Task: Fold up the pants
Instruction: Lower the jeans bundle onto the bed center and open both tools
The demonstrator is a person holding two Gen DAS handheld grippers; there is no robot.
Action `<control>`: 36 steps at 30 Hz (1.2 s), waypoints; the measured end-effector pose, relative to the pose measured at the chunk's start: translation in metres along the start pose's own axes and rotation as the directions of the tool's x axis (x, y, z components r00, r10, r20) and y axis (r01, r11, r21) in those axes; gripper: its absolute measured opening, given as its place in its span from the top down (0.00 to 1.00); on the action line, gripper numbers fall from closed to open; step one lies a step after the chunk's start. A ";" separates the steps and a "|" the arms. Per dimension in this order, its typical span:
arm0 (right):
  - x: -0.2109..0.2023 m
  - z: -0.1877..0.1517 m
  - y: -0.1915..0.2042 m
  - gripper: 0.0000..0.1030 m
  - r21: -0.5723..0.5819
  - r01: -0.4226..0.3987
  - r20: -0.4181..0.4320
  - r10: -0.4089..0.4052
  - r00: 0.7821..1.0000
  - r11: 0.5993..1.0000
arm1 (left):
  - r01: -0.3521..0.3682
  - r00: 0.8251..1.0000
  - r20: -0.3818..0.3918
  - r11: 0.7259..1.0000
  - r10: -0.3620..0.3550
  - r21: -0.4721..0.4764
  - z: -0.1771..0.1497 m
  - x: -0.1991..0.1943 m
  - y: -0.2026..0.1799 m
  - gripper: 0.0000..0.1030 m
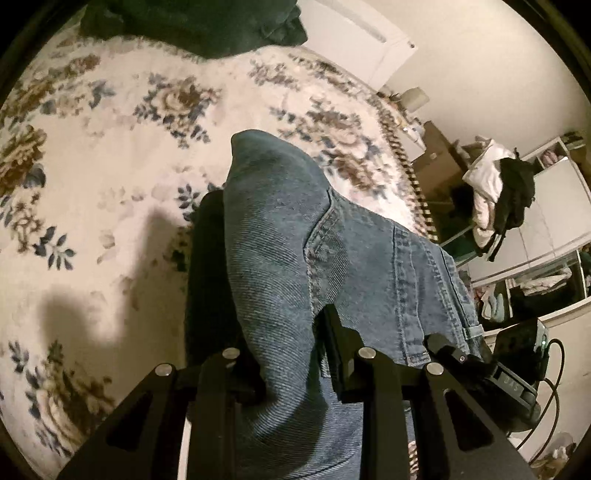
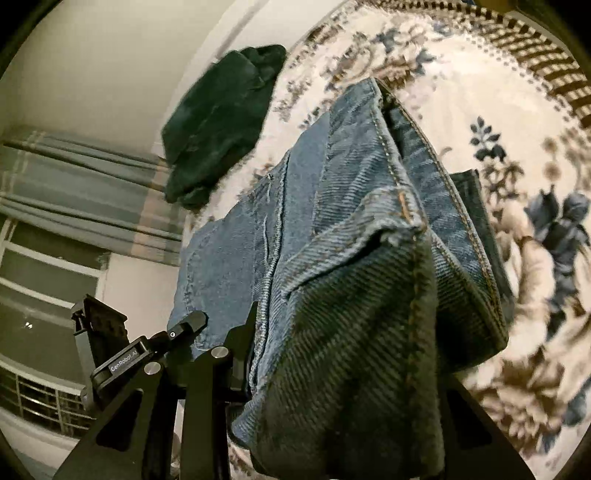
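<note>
The pants are blue denim jeans [image 1: 295, 236], held up above a floral bedspread [image 1: 92, 155]. In the left wrist view my left gripper [image 1: 273, 306] is shut on a bunch of the denim, which drapes over and between its black fingers [image 1: 207, 266]. In the right wrist view my right gripper [image 2: 332, 350] is shut on the jeans [image 2: 351, 229] near a pocket and seam; the cloth hides most of its fingers. The other gripper's body [image 2: 122, 358] shows at the lower left of that view.
A dark green garment [image 1: 207, 22] lies at the far side of the bed, also in the right wrist view [image 2: 218, 122]. Shelves with clothes [image 1: 517, 199] stand to the right of the bed. A curtained window [image 2: 74, 192] is beyond the bed.
</note>
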State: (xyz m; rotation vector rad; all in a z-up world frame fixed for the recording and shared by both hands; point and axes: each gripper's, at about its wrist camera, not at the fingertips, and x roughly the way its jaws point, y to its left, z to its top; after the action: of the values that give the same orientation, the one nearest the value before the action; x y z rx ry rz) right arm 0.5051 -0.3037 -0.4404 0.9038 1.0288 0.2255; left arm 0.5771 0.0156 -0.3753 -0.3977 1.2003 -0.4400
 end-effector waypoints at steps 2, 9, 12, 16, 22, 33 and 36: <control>0.013 0.002 -0.007 0.67 0.009 0.017 -0.013 -0.017 1.000 1.000 | -0.002 1.000 -0.020 1.000 0.001 -0.012 0.002 0.013 0.011 0.78; 0.028 0.001 -0.021 0.63 0.052 0.063 -0.057 -0.060 0.997 0.997 | -0.058 0.996 -0.063 0.998 0.059 0.012 -0.003 0.024 0.015 0.72; 0.026 -0.001 -0.020 0.56 0.052 0.112 -0.077 -0.108 0.991 0.992 | -0.148 0.986 -0.071 0.987 0.151 0.055 -0.007 0.022 0.003 0.65; 0.018 -0.005 -0.014 0.46 0.017 0.200 -0.090 -0.198 0.976 0.980 | -0.233 0.969 -0.065 0.968 0.239 0.094 -0.014 0.015 -0.008 0.61; -0.012 -0.007 0.003 0.16 -0.056 0.340 -0.029 -0.342 0.939 0.939 | -0.343 0.937 -0.027 0.934 0.347 0.105 -0.020 -0.001 -0.013 0.25; -0.087 -0.035 0.076 0.02 -0.208 0.681 0.241 -0.638 0.731 0.702 | -0.439 0.898 0.063 0.885 0.435 0.156 -0.034 -0.048 -0.057 0.11; -0.110 -0.046 0.099 0.02 -0.224 0.687 0.271 -0.633 0.725 0.691 | -0.444 0.896 0.090 0.880 0.435 0.168 -0.044 -0.068 -0.077 0.11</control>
State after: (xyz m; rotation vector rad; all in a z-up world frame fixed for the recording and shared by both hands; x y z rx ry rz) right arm 0.4326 -0.2776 -0.3057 0.2088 1.0571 -0.3030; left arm 0.5060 -0.0165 -0.2949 0.0313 1.1488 -0.1413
